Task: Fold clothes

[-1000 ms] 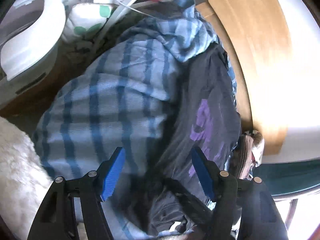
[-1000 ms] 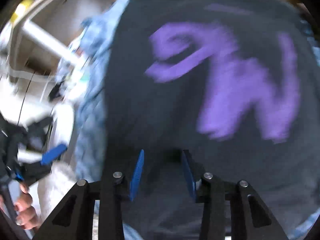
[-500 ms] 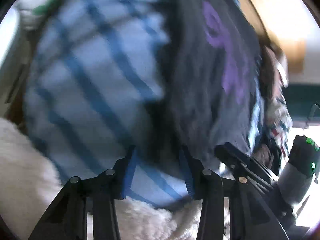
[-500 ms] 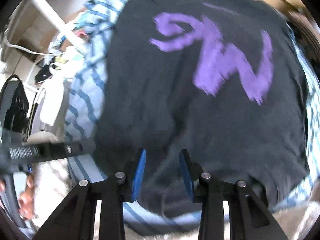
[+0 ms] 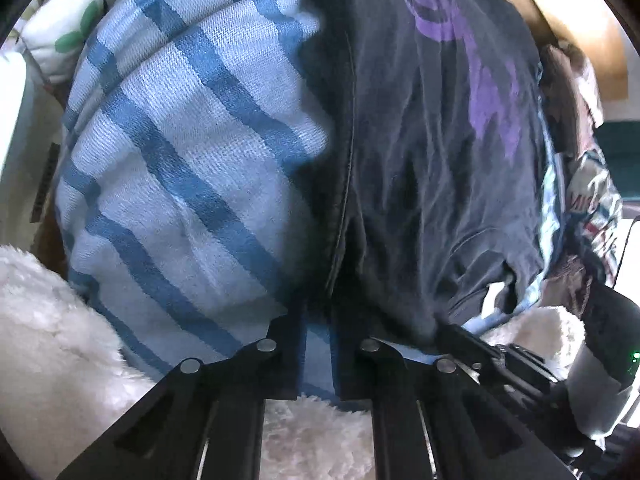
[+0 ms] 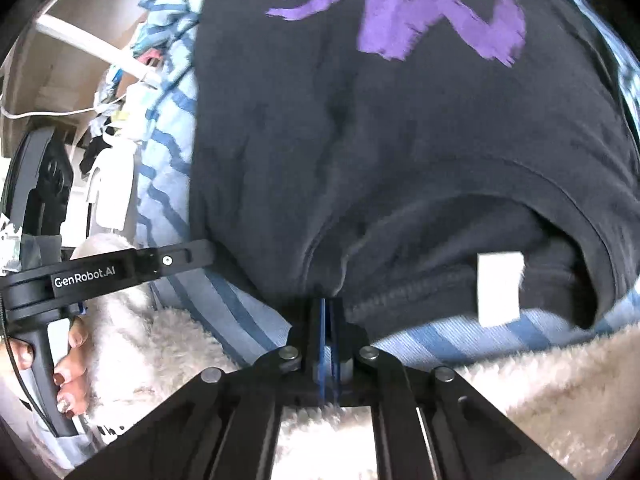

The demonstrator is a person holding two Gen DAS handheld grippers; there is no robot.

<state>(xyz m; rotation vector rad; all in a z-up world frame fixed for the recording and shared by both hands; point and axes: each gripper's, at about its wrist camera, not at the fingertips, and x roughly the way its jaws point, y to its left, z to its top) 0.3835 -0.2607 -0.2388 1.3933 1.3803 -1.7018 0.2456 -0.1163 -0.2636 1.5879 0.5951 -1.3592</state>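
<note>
A black T-shirt (image 6: 400,140) with a purple print lies front up on a blue plaid cloth (image 5: 192,152); it also shows in the left wrist view (image 5: 432,168). Its white neck label (image 6: 499,288) faces me. My right gripper (image 6: 327,308) is shut on the T-shirt's near edge by the collar. My left gripper (image 5: 318,320) is shut on the T-shirt's edge where it meets the plaid cloth. The left gripper's body also shows at the left of the right wrist view (image 6: 92,272).
A white fluffy rug (image 5: 60,340) lies under both grippers. A white appliance (image 6: 112,192) and cluttered shelves stand at the left. A wooden board (image 5: 580,12) is at the far right, with patterned clothes (image 5: 592,184) beside it.
Both grippers have closed on the T-shirt's near edge; one second ago they were open above it. Both have moved down and in towards the garment.
</note>
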